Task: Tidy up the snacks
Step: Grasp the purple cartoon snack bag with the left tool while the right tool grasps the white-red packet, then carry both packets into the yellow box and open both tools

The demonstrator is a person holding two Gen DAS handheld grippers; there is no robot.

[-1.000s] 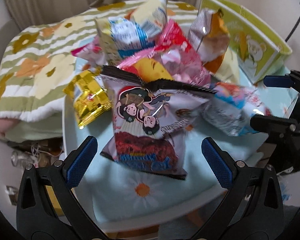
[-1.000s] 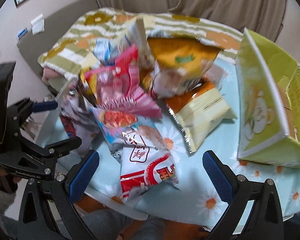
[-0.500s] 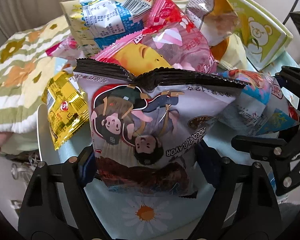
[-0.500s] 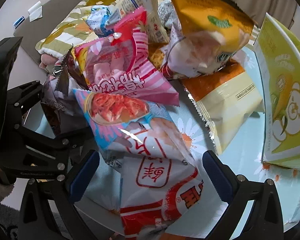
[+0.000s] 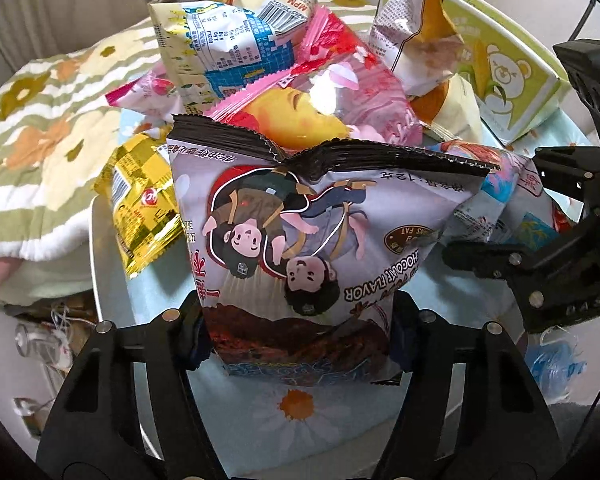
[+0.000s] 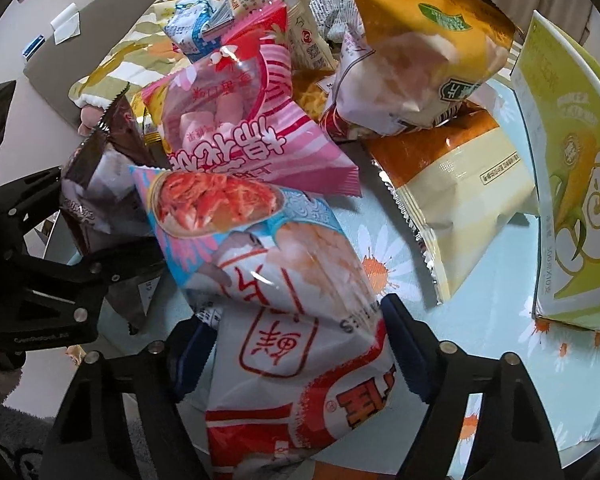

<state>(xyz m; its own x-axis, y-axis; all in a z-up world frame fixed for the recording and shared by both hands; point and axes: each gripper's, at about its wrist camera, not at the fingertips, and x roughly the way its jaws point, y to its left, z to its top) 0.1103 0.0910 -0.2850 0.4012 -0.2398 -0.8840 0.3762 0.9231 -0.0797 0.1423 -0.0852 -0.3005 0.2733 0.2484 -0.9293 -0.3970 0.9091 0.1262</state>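
A round table covered by a pale blue daisy-print cloth [image 5: 300,420] is seen in front of a beige curtain [image 5: 80,4], with a green-and-white striped floral blanket [image 5: 48,152] lying beyond the table's far left edge. A heap of snack bags is piled on the cloth ahead of both grippers. The left gripper [image 5: 296,344] is closed against the sides of the lower end of a grey chocolate-flavour bag [image 5: 308,248] with cartoon figures, whose black crimped top edge stands up directly ahead of the fingers. To the left of that bag a gold foil packet [image 5: 140,208] is seen, and behind it a pink striped bag [image 5: 340,92] and a white-and-blue bag [image 5: 228,44] are stacked. The right gripper [image 6: 296,344] is closed around a white-and-red shrimp snack bag [image 6: 292,320], which fills the space between its blue pads [image 6: 404,344] and leans away over the pile. Ahead and to the right of this gripper a cream-and-orange bag [image 6: 460,184] lies flat on the cloth, with an orange-topped bag [image 6: 416,40] propped beyond it. At the far right a green cardboard box [image 6: 572,184] printed with a bear stands on the table.
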